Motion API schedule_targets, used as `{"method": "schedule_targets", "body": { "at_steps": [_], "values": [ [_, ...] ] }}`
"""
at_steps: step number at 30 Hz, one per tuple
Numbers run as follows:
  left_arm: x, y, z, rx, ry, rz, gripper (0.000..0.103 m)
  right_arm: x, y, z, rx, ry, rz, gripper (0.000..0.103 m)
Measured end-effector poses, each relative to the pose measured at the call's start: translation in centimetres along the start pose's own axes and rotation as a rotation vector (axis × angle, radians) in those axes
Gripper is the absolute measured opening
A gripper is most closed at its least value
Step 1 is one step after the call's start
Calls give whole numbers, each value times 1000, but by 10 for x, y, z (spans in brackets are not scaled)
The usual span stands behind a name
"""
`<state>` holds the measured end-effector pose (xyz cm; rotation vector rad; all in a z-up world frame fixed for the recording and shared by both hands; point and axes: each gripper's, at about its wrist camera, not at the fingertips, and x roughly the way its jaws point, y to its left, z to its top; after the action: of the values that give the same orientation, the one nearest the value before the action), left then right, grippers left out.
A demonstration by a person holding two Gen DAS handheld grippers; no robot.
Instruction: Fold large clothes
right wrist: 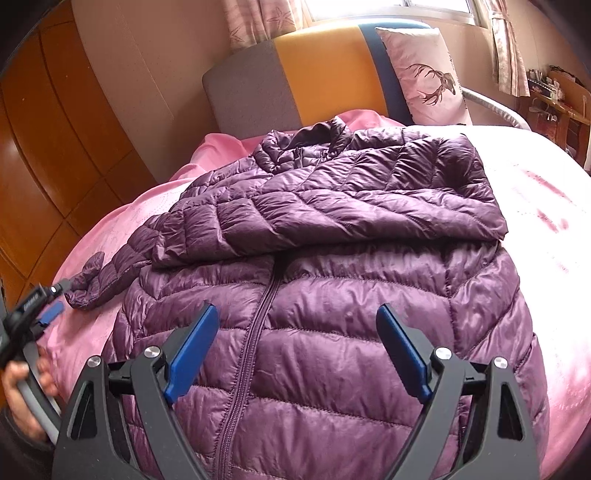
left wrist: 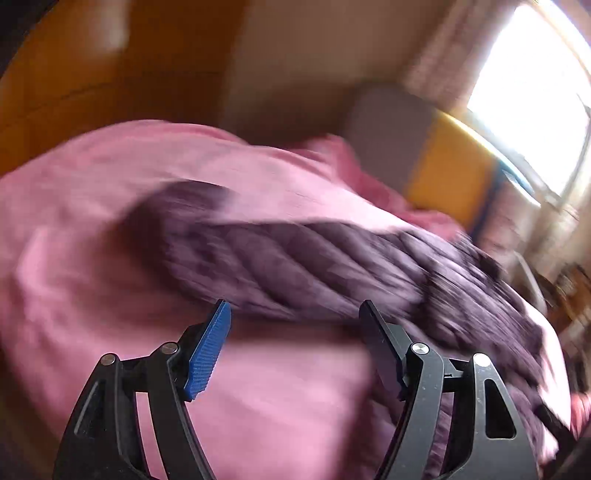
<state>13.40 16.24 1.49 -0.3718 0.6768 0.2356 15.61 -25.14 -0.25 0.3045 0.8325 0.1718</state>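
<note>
A purple quilted jacket (right wrist: 332, 295) lies front up on the pink bedcover (right wrist: 535, 221), zip down its middle and collar toward the headboard. One sleeve is folded across the chest. The other sleeve (right wrist: 110, 273) stretches out to the left, its cuff on the cover. My right gripper (right wrist: 295, 308) hovers open over the jacket's lower front with nothing between its blue pads. In the blurred left wrist view my left gripper (left wrist: 293, 306) stands open just short of the stretched sleeve (left wrist: 295, 258), holding nothing. The hand (right wrist: 22, 384) carrying it shows at the right wrist view's left edge.
A grey, orange and blue headboard (right wrist: 295, 74) stands behind the bed with a deer-print pillow (right wrist: 424, 74) against it. Wooden wardrobe doors (right wrist: 44, 147) run along the left. A window with pink curtains (right wrist: 258, 18) is behind. A wooden shelf (right wrist: 557, 99) stands at far right.
</note>
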Motion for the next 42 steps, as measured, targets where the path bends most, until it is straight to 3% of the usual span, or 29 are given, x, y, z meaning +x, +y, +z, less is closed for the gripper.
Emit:
{"method": "schedule_targets", "body": {
  "at_steps": [2, 5, 11, 12, 13, 15, 17, 18, 21, 25, 27, 31, 34, 38, 42],
  "values": [
    [2, 31, 24, -72, -4, 57, 83, 2, 3, -2, -5, 6, 0, 88],
    [16, 47, 47, -67, 37, 122, 86, 5, 7, -4, -11, 15, -2, 88],
    [83, 22, 63, 207, 209, 305, 86, 6, 11, -3, -17, 14, -8, 88],
    [95, 18, 63, 250, 231, 344, 82, 5, 11, -3, -15, 11, -8, 88],
    [103, 20, 62, 267, 250, 361, 56, 3, 11, -3, -14, 8, -8, 88],
    [112, 35, 63, 195, 282, 353, 27, 1, 10, -2, -14, 4, -9, 88],
    [99, 57, 69, 12, 206, 210, 19, -1, 10, -2, -22, -3, -14, 88],
    [89, 62, 71, -41, 151, 140, 17, -2, 10, -2, -27, -4, -19, 88],
    [48, 61, 71, -131, -29, -173, 17, -2, 9, -1, -26, 1, -12, 88],
    [10, 22, 67, -62, -125, -442, 17, 0, 10, 0, -5, 12, 15, 88],
    [-4, -13, 60, 20, -130, -559, 17, -1, 11, 1, 9, 16, 46, 88],
    [-10, -78, 30, 186, -89, -661, 17, -4, 2, 4, 111, 30, 202, 88],
    [-4, -113, 1, 283, -28, -698, 17, -4, -7, 9, 201, 43, 352, 89],
    [2, -135, -28, 340, 40, -711, 17, 8, -18, 15, 341, 78, 551, 94],
    [7, -131, -39, 336, 74, -718, 17, 34, -19, 19, 460, 127, 671, 95]
  ]
}}
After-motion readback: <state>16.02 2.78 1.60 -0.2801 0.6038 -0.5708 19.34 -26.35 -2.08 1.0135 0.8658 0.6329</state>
